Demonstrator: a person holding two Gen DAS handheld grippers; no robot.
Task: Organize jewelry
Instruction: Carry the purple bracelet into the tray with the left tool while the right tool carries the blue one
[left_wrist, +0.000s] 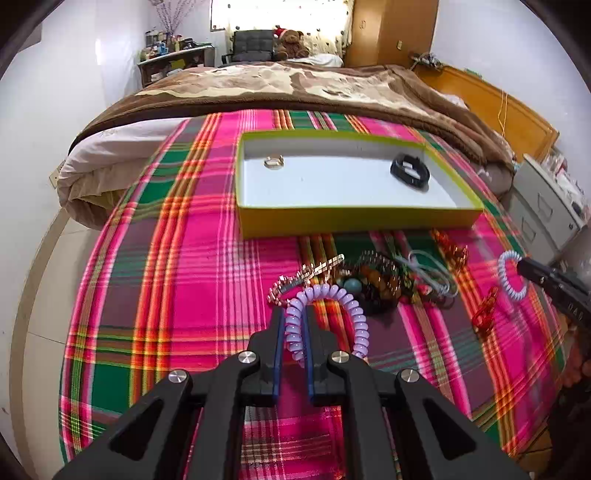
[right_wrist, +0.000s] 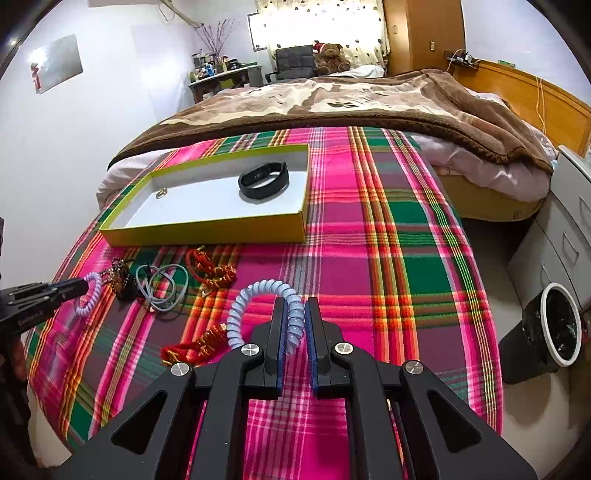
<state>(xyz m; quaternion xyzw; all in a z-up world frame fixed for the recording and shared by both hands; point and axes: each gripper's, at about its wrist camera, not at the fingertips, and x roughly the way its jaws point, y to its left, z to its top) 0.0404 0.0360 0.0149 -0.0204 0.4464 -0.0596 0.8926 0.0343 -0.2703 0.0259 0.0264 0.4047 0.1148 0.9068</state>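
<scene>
My left gripper (left_wrist: 294, 314) is shut on a purple spiral hair tie (left_wrist: 354, 314) and holds it above the plaid cloth. It also shows in the right wrist view (right_wrist: 91, 291). My right gripper (right_wrist: 294, 306) is shut on a light blue spiral hair tie (right_wrist: 255, 291), also seen in the left wrist view (left_wrist: 508, 275). A yellow-green box (left_wrist: 354, 219) with a white floor holds a gold ring (left_wrist: 274, 161) and a black fitness band (left_wrist: 410, 171). A pile of jewelry (left_wrist: 380, 277) lies in front of the box.
The plaid cloth (right_wrist: 369, 258) covers a round table beside a bed with a brown blanket (right_wrist: 332, 99). A red knotted ornament (right_wrist: 195, 343) and a grey cord (right_wrist: 162, 288) lie on the cloth. A black bin (right_wrist: 550, 328) and a white drawer cabinet (right_wrist: 561, 236) stand at the right.
</scene>
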